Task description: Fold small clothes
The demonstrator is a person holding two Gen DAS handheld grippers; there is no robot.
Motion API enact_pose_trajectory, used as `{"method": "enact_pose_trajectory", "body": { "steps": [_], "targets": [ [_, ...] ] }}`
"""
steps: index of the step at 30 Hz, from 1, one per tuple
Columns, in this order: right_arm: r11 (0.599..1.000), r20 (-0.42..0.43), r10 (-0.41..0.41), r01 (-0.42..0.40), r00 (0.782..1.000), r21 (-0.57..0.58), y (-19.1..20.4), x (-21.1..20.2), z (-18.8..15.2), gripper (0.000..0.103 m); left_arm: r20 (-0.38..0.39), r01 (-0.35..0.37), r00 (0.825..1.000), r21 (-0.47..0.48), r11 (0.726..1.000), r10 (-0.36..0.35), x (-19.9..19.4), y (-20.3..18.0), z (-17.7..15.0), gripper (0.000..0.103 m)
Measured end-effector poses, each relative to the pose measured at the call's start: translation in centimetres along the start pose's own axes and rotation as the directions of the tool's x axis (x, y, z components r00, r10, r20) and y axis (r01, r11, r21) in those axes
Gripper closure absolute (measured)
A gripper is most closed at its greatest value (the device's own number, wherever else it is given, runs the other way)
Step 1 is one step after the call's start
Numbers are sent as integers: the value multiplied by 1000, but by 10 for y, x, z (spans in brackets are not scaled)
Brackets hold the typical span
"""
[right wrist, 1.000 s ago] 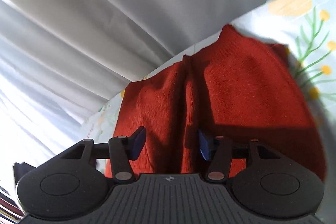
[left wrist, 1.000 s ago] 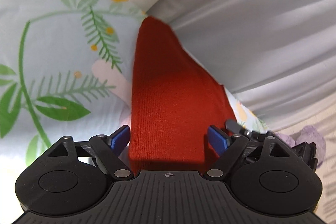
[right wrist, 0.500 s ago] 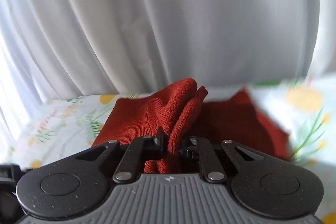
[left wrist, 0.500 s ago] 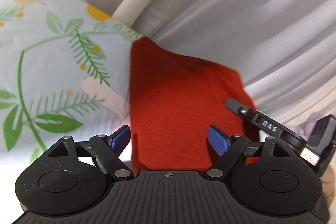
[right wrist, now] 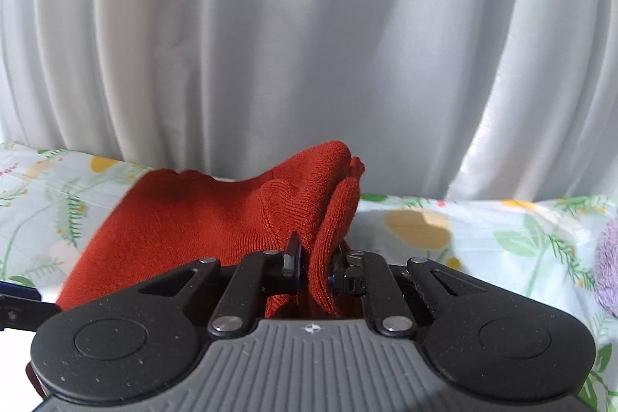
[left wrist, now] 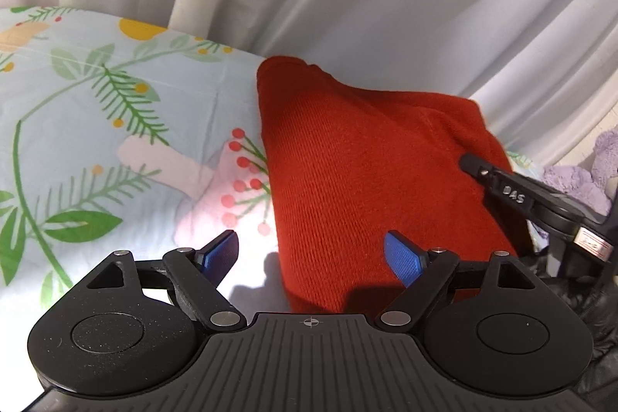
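Note:
A red knitted garment (left wrist: 359,172) lies on a floral sheet (left wrist: 96,126). My left gripper (left wrist: 313,255) is open with blue pads, and its near edge of the garment lies between the fingers, not gripped. My right gripper (right wrist: 314,267) is shut on a bunched fold of the red garment (right wrist: 216,219) and holds that side lifted off the sheet. The right gripper's finger (left wrist: 498,186) shows at the garment's right edge in the left wrist view.
White curtains (right wrist: 309,45) hang close behind the bed. A purple plush toy (left wrist: 579,176) sits at the right, also seen in the right wrist view (right wrist: 608,265). The floral sheet (right wrist: 483,226) stretches to both sides of the garment.
My right gripper has shut on the red garment and lifted its side up. The left gripper has drawn back a little and stays open.

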State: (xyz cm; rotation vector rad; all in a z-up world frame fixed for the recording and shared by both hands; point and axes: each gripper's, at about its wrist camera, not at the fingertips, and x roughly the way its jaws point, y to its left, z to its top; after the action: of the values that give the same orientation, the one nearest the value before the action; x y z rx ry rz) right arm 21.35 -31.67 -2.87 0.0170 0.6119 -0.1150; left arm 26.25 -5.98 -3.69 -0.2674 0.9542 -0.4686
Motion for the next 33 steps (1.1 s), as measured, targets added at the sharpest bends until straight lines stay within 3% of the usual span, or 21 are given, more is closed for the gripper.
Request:
{"method": "enact_pose_trajectory", "body": {
  "steps": [4, 8, 11, 15, 16, 20, 24, 26, 28, 30, 31, 32, 33],
  "targets": [
    [998, -55, 5, -1, 999, 57, -17, 12, -18, 90, -16, -4, 1000, 15, 1000, 4, 1, -2, -7, 16],
    [966, -40, 24, -13, 999, 259, -46, -15, -28, 71, 10, 11, 1000, 75, 997, -11, -16, -4, -22, 16],
    [863, -22, 145, -116, 989, 492, -81, -46, -59, 59, 37, -6, 999, 172, 985, -1, -31, -11, -43, 15],
    [695, 3, 272, -199, 962, 691, -99, -74, -111, 56, 25, -24, 1000, 284, 958, 18, -28, -28, -66, 12],
    [674, 12, 288, -211, 958, 708, -96, -76, -119, 55, 9, -34, 999, 310, 950, 33, -20, -33, -69, 12],
    [687, -5, 280, -197, 960, 699, -86, -76, -123, 55, 10, -76, 997, 334, 939, 77, 2, -44, -72, 13],
    [664, 17, 271, -199, 963, 721, -99, -86, -119, 55, 32, -123, 992, 313, 942, 119, 9, -40, -66, 14],
    [628, 14, 317, -222, 948, 746, -102, -83, -125, 55, 54, -163, 987, 320, 933, 154, 10, -39, -65, 14],
    [557, 32, 380, -256, 924, 790, -101, -76, -135, 55, 73, -180, 983, 305, 935, 166, 9, -37, -62, 14],
    [479, 85, 417, -298, 905, 826, -97, -68, -139, 58, 93, -190, 981, 280, 941, 171, 7, -35, -59, 14],
    [458, 113, 412, -313, 904, 832, -95, -64, -139, 64, 100, -198, 979, 267, 943, 177, 6, -34, -57, 14],
    [469, 106, 379, -289, 919, 834, -91, -62, -136, 86, 103, -203, 978, 253, 946, 182, 4, -32, -56, 14],
    [511, 60, 342, -239, 938, 826, -87, -59, -132, 95, 108, -203, 977, 236, 950, 182, 2, -28, -54, 14]
  ]
}}
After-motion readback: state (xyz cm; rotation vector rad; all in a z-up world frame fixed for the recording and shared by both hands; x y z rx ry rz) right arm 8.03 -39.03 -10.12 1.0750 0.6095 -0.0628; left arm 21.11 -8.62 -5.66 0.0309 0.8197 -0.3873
